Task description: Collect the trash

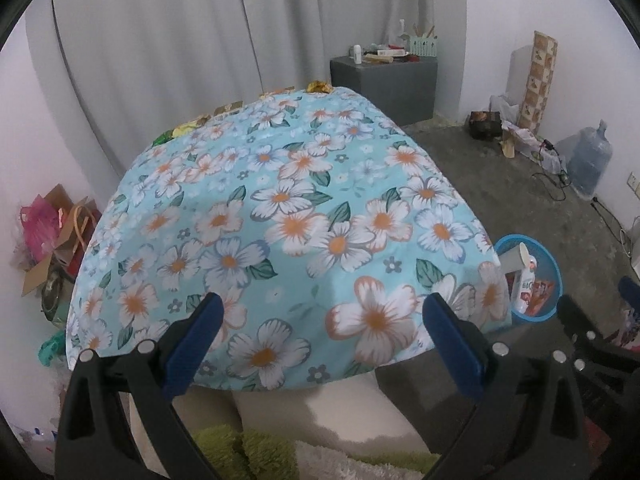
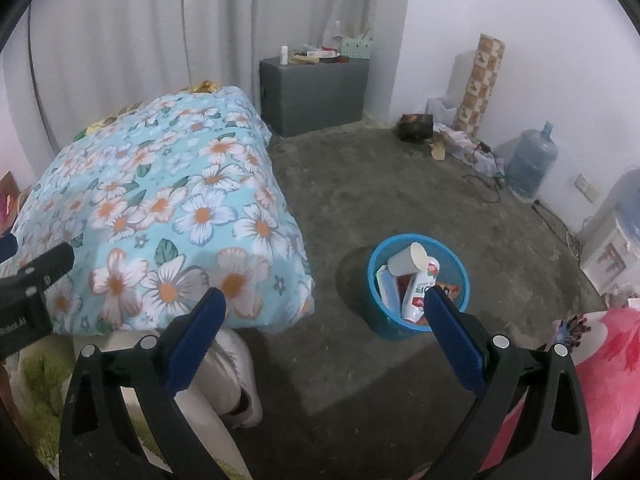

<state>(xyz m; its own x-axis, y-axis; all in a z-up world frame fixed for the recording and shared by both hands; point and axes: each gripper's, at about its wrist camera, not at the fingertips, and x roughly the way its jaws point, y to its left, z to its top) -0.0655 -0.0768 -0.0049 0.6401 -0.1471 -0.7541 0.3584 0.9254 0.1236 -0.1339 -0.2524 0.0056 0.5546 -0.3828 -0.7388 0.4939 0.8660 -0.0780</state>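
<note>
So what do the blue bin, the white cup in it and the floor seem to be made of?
Bin: likely plastic; smooth, evenly coloured blue wall.
Cup: probably paper or thin plastic; matte white, thin rim. I cannot tell which.
Floor: looks like bare concrete; grey, mottled, rough.

dim, flat indoor light | soft shadows | fisheye bending, dark corners

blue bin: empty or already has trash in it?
Has trash. The blue bin holds a tipped white cup, a white bottle and wrappers, piled near its rim.
</note>
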